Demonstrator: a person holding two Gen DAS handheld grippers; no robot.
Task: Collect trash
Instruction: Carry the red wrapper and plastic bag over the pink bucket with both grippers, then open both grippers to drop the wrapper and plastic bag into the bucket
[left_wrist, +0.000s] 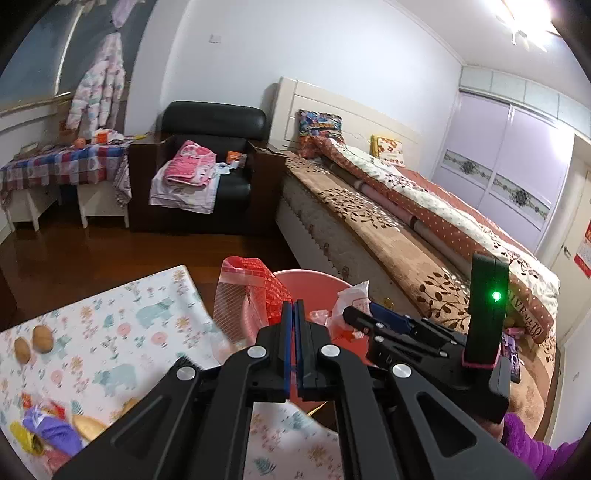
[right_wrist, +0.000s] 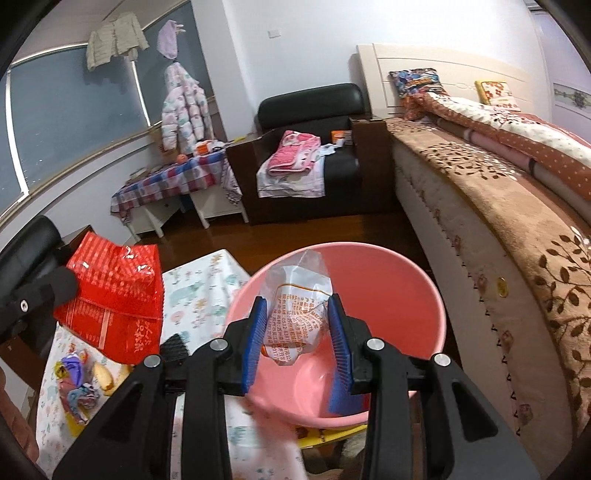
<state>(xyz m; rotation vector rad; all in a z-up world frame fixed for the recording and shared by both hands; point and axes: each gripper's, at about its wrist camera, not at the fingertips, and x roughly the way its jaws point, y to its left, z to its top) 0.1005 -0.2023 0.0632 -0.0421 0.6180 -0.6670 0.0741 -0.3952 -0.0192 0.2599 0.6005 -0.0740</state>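
A pink basin (right_wrist: 424, 295) stands beside the table, also in the left wrist view (left_wrist: 314, 277). My right gripper (right_wrist: 297, 317) is open above the basin, and a clear wrapper with orange print (right_wrist: 299, 314) hangs loose between its blue pads. That wrapper also shows in the left wrist view (left_wrist: 351, 306). My left gripper (left_wrist: 293, 306) is shut on a red and clear plastic bag (left_wrist: 255, 284) and holds it by the basin's rim; the bag shows in the right wrist view (right_wrist: 114, 295).
A table with a floral cloth (left_wrist: 110, 332) carries two potatoes (left_wrist: 33, 343) and a pile of crumpled wrappers (left_wrist: 48, 432), also seen in the right wrist view (right_wrist: 81, 387). A bed (right_wrist: 498, 221) runs along the right. A black armchair (right_wrist: 314, 147) stands behind.
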